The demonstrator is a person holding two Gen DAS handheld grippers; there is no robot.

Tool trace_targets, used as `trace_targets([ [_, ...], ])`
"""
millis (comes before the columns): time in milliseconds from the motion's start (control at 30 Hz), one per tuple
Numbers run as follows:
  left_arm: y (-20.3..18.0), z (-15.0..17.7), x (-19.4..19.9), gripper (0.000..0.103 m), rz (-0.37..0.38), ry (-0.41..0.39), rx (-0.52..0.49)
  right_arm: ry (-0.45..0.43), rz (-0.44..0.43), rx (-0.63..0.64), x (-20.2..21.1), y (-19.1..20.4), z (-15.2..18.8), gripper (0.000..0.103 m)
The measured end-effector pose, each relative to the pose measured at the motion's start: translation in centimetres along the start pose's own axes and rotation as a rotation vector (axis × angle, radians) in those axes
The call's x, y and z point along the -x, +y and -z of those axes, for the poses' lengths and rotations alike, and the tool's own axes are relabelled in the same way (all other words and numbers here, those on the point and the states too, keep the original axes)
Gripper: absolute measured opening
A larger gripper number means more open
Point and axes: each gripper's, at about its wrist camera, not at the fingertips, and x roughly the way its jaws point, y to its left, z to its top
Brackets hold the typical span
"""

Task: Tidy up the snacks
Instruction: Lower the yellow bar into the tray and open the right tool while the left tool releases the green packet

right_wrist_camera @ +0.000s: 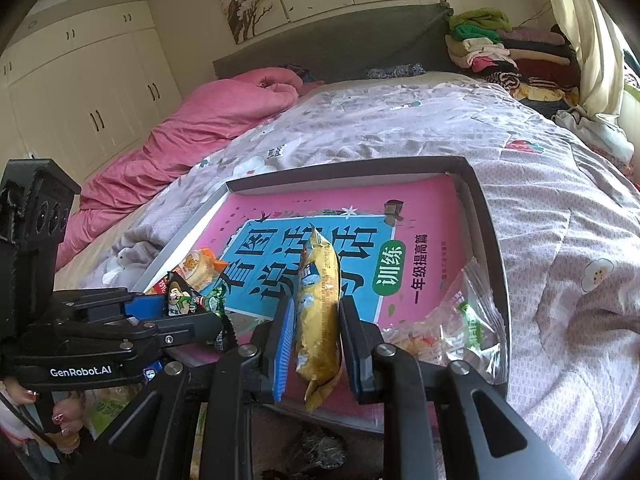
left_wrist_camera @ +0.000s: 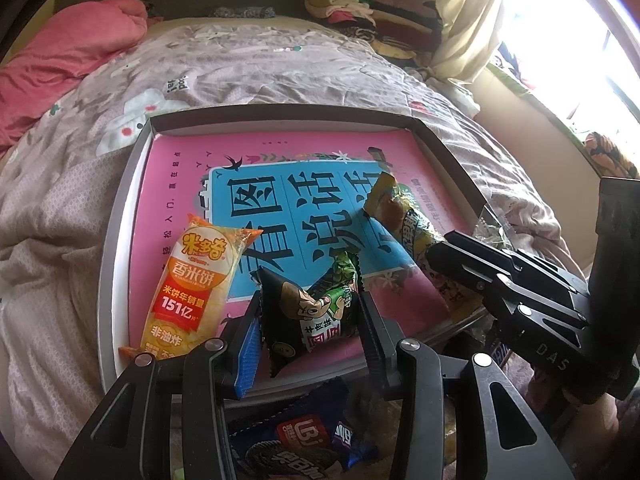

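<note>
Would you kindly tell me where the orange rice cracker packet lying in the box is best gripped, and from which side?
Grip the orange rice cracker packet across its narrow width near the middle, coming from above. It lies flat and lengthwise on the pink book, its long sides free, though the black snack packet sits close on one side.

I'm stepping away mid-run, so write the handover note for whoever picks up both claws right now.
Left claw: shut on the black snack packet, over the box's near edge.
Right claw: shut on the yellow snack packet, above the pink book lining the shallow box.
Done: orange rice-cracker packet lies in the box; a clear bag sits at its right side.
Left: set both held packets down; a blue cookie packet lies outside, below the box.
</note>
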Motion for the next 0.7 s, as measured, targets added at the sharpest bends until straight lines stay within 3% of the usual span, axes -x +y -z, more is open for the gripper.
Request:
trace_targets([
  [600, 0.1, 0.0, 0.5, 0.048, -0.014, -0.001, -0.002, -0.016, -0.007, 0.002, 1.1, 0.0, 0.2, 0.024],
  [700, 0.1, 0.0, 0.7, 0.053, -0.011, -0.003, -0.001, -0.021, -0.009, 0.003, 1.4, -0.1, 0.3, 0.024],
])
